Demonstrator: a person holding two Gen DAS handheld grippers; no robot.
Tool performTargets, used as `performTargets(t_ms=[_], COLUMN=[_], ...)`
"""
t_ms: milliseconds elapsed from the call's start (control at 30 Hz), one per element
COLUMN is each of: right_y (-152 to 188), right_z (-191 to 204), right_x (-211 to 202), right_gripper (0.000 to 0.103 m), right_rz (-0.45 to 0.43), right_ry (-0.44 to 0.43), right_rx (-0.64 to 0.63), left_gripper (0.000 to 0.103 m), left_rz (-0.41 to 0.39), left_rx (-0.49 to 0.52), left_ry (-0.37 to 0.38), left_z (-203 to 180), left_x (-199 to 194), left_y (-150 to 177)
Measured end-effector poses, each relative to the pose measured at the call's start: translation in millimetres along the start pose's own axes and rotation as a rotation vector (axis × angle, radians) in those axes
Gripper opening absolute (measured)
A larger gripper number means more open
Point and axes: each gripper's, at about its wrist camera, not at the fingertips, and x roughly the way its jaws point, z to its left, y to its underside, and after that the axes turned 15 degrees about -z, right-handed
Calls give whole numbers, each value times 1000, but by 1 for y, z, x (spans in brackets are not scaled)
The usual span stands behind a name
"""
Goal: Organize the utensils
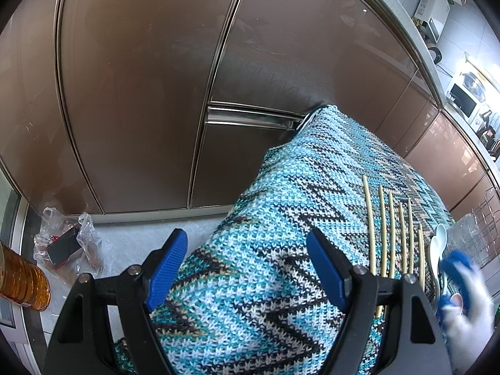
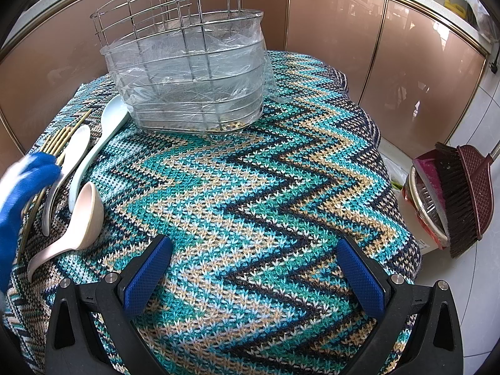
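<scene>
A wire utensil basket (image 2: pixel 187 72) lined with clear plastic stands at the far side of a table covered by a zigzag knit cloth (image 2: pixel 250 187). Left of it lie three ceramic spoons: a pale blue one (image 2: pixel 97 147), a white one (image 2: pixel 67 162) and a pink one (image 2: pixel 78 222). Several bamboo chopsticks (image 1: pixel 390 234) lie side by side; they also show at the left edge of the right wrist view (image 2: pixel 59 140). My left gripper (image 1: pixel 247 268) is open and empty over the cloth's left end. My right gripper (image 2: pixel 253 272) is open and empty above the cloth's near part.
A blurred blue-gloved hand (image 2: pixel 18 187) reaches over the chopsticks; it also shows in the left wrist view (image 1: pixel 459 281). Brown cabinet doors (image 1: pixel 140 93) stand behind the table. An oil bottle (image 1: pixel 22 281) and a bagged box (image 1: pixel 62 247) sit on the floor left. A broom and dustpan (image 2: pixel 459 193) lean at the right.
</scene>
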Motion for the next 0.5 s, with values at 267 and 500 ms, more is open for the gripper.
performTargets(t_ms=[267,500], right_y=[0,0], right_z=[0,0], right_x=[0,0], right_gripper=[103,103], right_rz=[0,0], right_ry=[0,0], right_rx=[0,0], left_gripper=[77,77], left_rz=[6,5], left_rx=[10,10], left_ry=[-11,-27], left_z=[-2,-2], left_x=[0,0], left_y=[1,0])
